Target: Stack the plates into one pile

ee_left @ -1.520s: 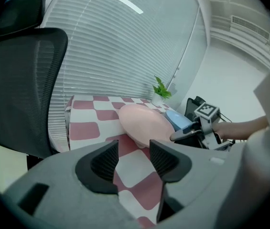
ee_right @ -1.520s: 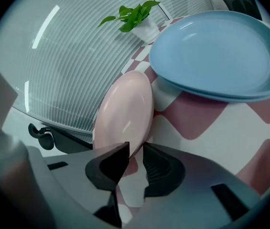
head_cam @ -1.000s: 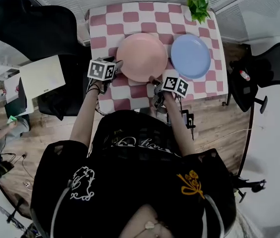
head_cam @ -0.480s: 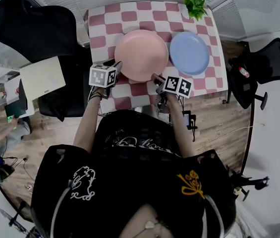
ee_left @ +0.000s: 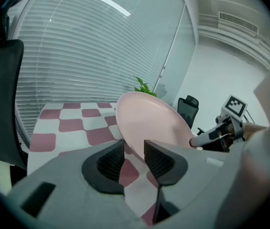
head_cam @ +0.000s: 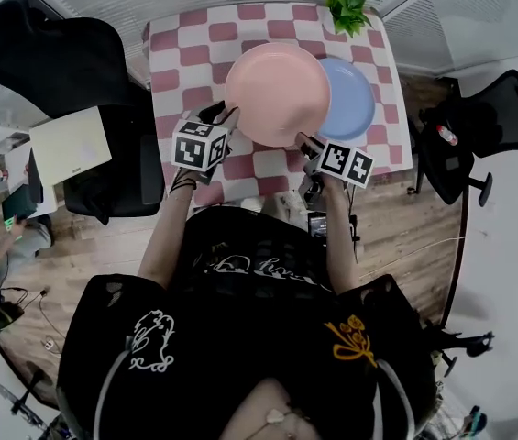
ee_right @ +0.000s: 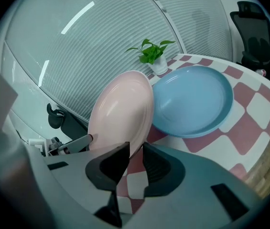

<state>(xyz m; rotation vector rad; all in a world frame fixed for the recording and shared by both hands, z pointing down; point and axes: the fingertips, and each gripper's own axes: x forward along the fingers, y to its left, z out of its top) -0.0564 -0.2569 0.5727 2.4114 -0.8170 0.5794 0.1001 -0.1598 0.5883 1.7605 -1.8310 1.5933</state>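
Note:
Both grippers hold a pink plate [head_cam: 277, 94] up above the checked table [head_cam: 185, 62]; its right edge overlaps a blue plate [head_cam: 355, 99] that lies flat on the cloth. My left gripper [head_cam: 225, 115] has just been closing and is shut on the pink plate's near-left rim [ee_left: 149, 123], which sits between its pads. My right gripper [head_cam: 304, 143] is shut on the near-right rim [ee_right: 120, 113] and has tightened slightly. In the right gripper view the pink plate tilts next to the blue plate [ee_right: 192, 99].
A potted green plant [head_cam: 346, 3] stands at the table's far right corner, just behind the blue plate. A black office chair [head_cam: 48, 53] is to the left of the table and another [head_cam: 506, 126] to the right. A white box [head_cam: 71, 145] sits lower left.
The pink plate has come up off the table and shifted right, so that it now overlaps the blue plate. Both grippers rose with it.

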